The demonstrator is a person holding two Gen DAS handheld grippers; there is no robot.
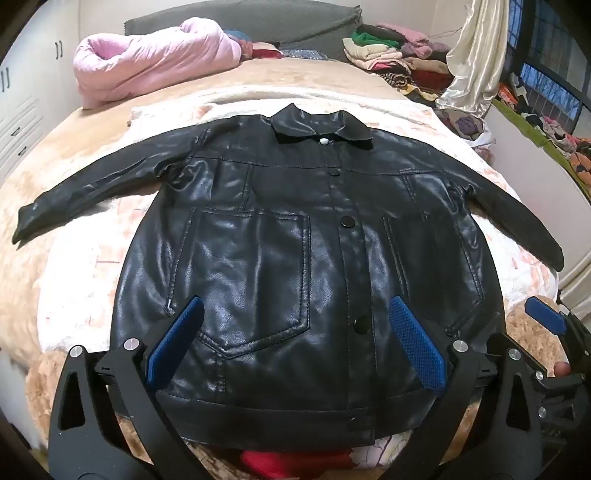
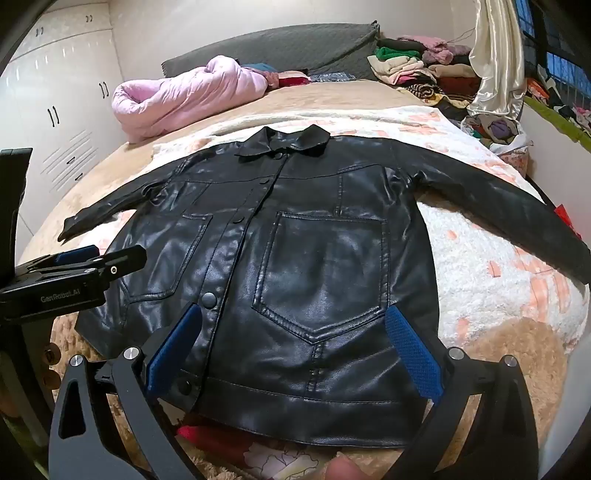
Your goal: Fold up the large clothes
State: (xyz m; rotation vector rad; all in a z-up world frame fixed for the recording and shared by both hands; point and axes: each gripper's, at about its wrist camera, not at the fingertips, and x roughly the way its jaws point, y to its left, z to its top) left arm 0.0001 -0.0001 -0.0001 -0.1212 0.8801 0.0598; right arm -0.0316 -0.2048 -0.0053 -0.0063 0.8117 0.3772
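Note:
A black leather jacket (image 1: 288,236) lies flat and buttoned on the bed, front up, collar (image 1: 317,123) at the far end and both sleeves spread out sideways. My left gripper (image 1: 295,332) hovers open over the hem on the jacket's left half, its blue pads (image 1: 173,343) wide apart and holding nothing. In the right wrist view the same jacket (image 2: 314,258) fills the middle. My right gripper (image 2: 293,343) hangs open above the lower right pocket (image 2: 321,273), holding nothing. The left gripper (image 2: 110,262) shows at the left edge there.
A fluffy white-and-pink blanket (image 2: 491,258) lies under the jacket on a tan bed cover (image 1: 55,236). A pink quilt (image 1: 147,70), a grey cushion (image 1: 240,18) and stacked clothes (image 1: 391,55) sit at the far end. White wardrobe (image 2: 59,92) stands left, and a red cloth (image 1: 291,463) shows below the hem.

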